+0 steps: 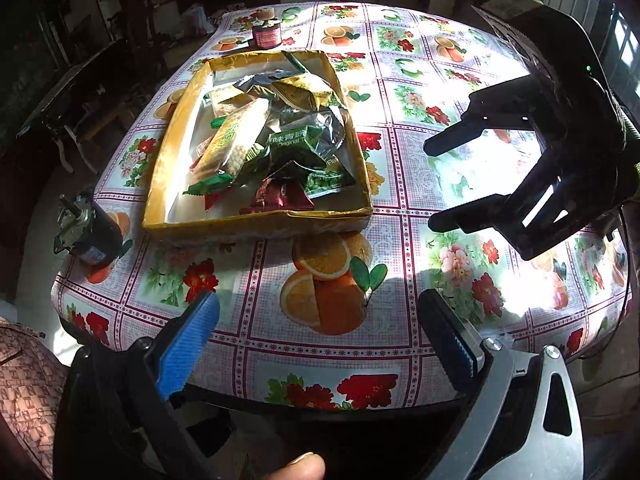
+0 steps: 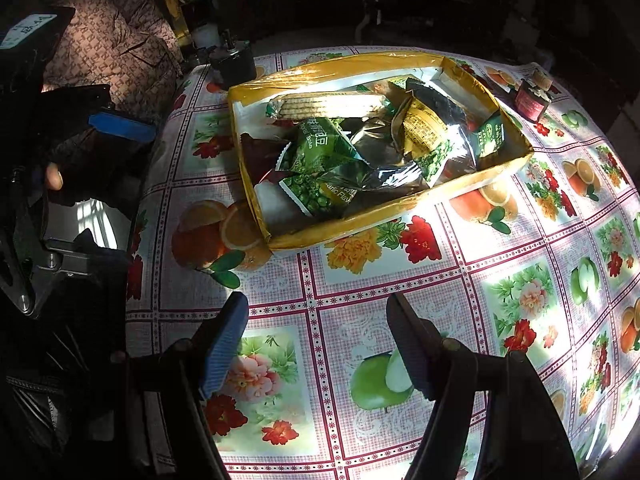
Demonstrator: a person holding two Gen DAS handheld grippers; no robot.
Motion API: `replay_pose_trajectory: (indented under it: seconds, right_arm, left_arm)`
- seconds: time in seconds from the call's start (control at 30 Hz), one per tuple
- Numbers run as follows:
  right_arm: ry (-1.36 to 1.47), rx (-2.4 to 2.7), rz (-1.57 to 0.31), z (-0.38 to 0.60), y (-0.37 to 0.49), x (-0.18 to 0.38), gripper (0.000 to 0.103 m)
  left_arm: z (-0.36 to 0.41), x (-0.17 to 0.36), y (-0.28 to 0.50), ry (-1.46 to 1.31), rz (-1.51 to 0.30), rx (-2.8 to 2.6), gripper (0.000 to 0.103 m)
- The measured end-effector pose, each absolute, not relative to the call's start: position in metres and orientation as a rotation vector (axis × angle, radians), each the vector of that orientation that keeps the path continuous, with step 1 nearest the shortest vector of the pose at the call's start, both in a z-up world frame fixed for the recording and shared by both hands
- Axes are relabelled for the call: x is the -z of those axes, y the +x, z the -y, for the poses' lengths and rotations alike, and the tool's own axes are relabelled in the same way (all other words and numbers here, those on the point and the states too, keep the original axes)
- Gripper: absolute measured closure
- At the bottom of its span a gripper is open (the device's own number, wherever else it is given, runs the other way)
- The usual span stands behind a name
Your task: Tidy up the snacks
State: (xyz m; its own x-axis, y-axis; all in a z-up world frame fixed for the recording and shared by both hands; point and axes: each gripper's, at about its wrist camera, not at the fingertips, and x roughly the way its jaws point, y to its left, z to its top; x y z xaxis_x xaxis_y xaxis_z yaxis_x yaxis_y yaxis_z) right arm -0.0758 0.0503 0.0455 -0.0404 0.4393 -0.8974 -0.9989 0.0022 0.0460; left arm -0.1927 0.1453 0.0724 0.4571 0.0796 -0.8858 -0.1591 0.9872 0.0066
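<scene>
On the surface (image 1: 400, 240) with its flowered oilcloth, the shallow gold cardboard box (image 1: 256, 222) sits left of centre, heaped with crinkled foil snack packets (image 1: 280, 136). Our left hand-held gripper (image 1: 320, 336) and right hand-held gripper (image 2: 318, 344) both gape wide, empty. We judge slick foil (glaring in sunlight) could slip, or the light box skid when nudged.

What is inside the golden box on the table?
The golden box holds piled snack packets: a cracker pack, green pea bags, a dark red packet. Packets lower in the pile are covered.
</scene>
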Motion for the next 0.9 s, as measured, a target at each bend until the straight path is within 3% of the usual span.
replay_pose_trajectory:
  seconds: [0.9]
  right_arm:
    - [-0.794, -1.467, -0.837, -0.063, -0.088, -0.038, 0.032]
  left_arm:
    - [-0.151, -0.082, -0.199, -0.112, -1.025, -0.163, 0.005]
